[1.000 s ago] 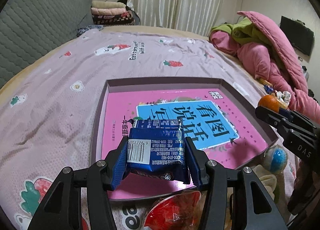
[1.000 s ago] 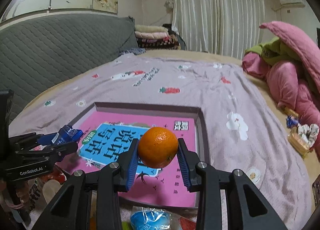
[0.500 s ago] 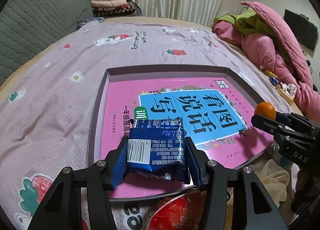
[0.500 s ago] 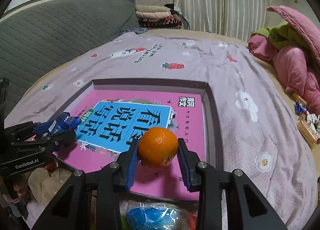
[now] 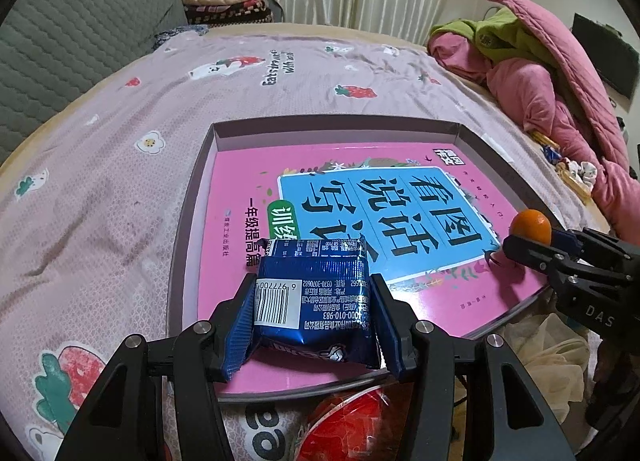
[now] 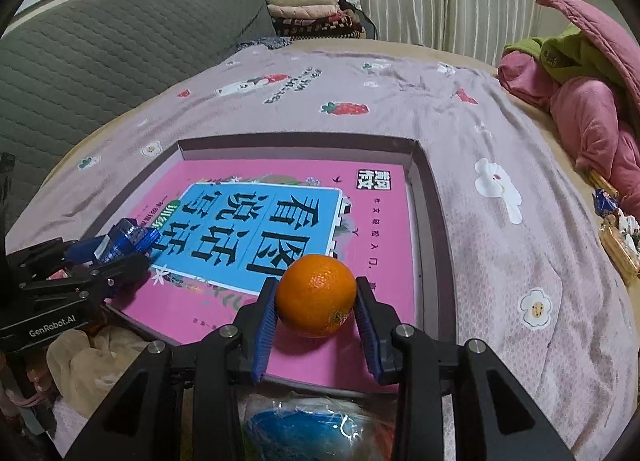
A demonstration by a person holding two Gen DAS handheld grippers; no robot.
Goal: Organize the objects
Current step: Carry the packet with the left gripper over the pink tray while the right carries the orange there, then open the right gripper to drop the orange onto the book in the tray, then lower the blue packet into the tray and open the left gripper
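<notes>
**Two grippers hold a snack packet and an orange over a pink book in a tray**

The left gripper [image 5: 312, 315] is closed on a blue snack packet [image 5: 316, 301], which sits at lower centre of the left wrist view. The packet's white barcode label reads "6 9777200" in part, and a phone line "4000-010-983" shows upside down. The right gripper [image 6: 316, 311] is clamped on an orange [image 6: 316, 295] at lower centre of its own view. Both objects hang over the near edge of a shallow grey tray [image 5: 192, 213] lying on the bed [image 5: 120, 141]. Inside the tray lies a pink book [image 6: 384, 229] with a blue panel of large Chinese characters, seen upside down. The left gripper's body, at the lower left of the right wrist view, is marked "GenRobot.AI"; the right gripper's body, at the right edge of the left wrist view, shows "DAS". The bedsheet carries strawberry prints and lettering too distorted to read surely.
</notes>
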